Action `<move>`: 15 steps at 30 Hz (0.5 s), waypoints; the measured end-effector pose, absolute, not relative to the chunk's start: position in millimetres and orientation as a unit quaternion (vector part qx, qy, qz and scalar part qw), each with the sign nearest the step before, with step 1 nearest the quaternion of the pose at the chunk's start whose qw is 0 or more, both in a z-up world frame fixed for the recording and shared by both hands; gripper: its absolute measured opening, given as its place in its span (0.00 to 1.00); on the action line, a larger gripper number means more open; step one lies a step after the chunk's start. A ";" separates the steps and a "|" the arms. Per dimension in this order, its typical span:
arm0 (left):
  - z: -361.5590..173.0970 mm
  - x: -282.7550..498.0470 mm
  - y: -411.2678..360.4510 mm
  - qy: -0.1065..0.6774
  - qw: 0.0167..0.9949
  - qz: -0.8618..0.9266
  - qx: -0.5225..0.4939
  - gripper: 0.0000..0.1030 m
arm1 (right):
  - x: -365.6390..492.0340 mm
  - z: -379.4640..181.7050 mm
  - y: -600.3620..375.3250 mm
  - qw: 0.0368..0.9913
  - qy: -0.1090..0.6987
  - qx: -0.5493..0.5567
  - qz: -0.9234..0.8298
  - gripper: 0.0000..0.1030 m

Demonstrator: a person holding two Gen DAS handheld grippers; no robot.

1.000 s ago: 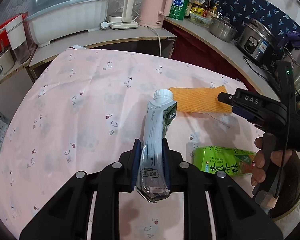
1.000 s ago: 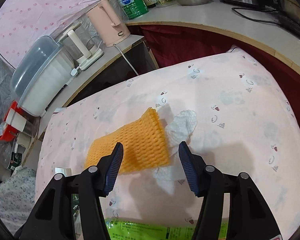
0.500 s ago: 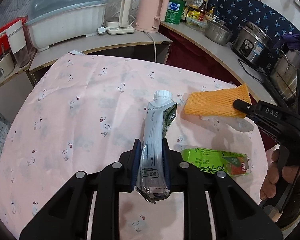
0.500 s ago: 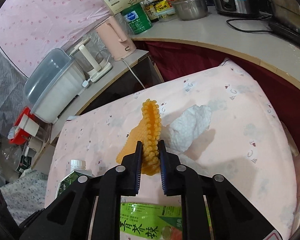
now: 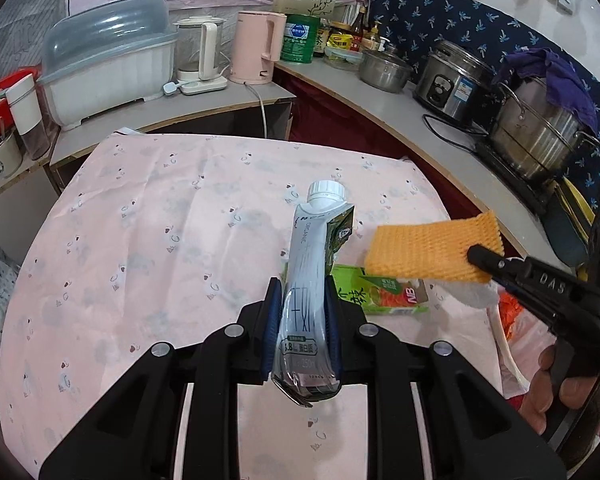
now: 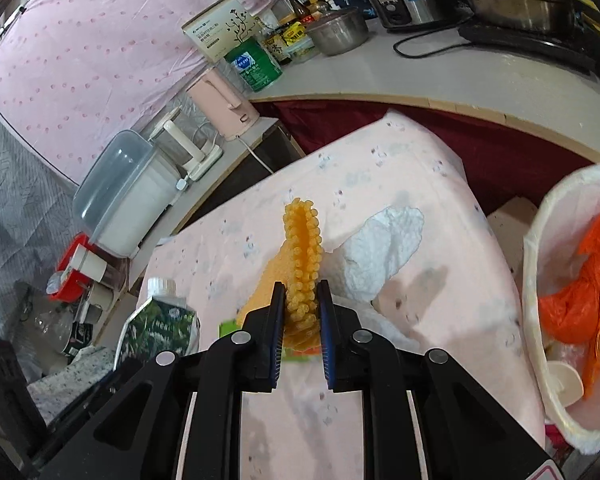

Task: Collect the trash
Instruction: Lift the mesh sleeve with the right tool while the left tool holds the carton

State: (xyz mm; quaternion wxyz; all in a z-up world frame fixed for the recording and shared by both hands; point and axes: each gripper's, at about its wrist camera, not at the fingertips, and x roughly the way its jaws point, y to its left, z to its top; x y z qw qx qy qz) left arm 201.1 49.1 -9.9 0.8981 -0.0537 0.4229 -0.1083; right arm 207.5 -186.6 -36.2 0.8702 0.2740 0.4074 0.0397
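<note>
Over the pink tablecloth (image 5: 148, 240), the left gripper (image 5: 302, 320) is clenched on a flattened milk carton (image 5: 310, 280). Its two blue pads press the lower part of the carton from both sides, and the white cap (image 5: 327, 192) points away from the camera. The carton is held above the table and does not touch it.

To the right, the right gripper (image 6: 302, 312) grasps an orange foam net (image 6: 302, 256). The net is squeezed flat between the fingers and stands up beyond the tips. From the left wrist view the net (image 5: 432, 250) hangs in the air as a wide orange piece, with the gripper's black tip on its right end.

A white tissue (image 6: 376, 248) sticks out on the right side of the net; whether it is held together with the net I cannot tell. A green drink box (image 5: 384, 290) lies flat on the cloth, under the net and just beside the carton.

At the right edge of the table stands a bin with a white bag (image 6: 536, 248). Inside it lie a crumpled orange bag (image 6: 584, 288) and a small white cup (image 6: 562, 382).

Behind the table, on the counter (image 5: 172, 112), stand a pink kettle (image 5: 254, 48), a dish box with a grey lid (image 5: 108, 64) and a steel pot (image 5: 384, 68).
</note>
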 end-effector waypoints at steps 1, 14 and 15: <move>-11.2 196.5 46.3 0.425 0.897 -0.111 -0.052 0.20 | 196.7 -41.5 -185.3 0.867 0.412 0.276 0.042 0.15; -27.3 160.6 27.6 0.444 0.887 -0.124 -0.029 0.20 | 150.0 -65.4 -180.5 0.880 0.414 0.233 -0.004 0.49; -28.0 159.3 27.8 0.445 0.887 -0.124 -0.028 0.20 | 153.3 -66.7 -182.3 0.880 0.415 0.232 -0.004 0.50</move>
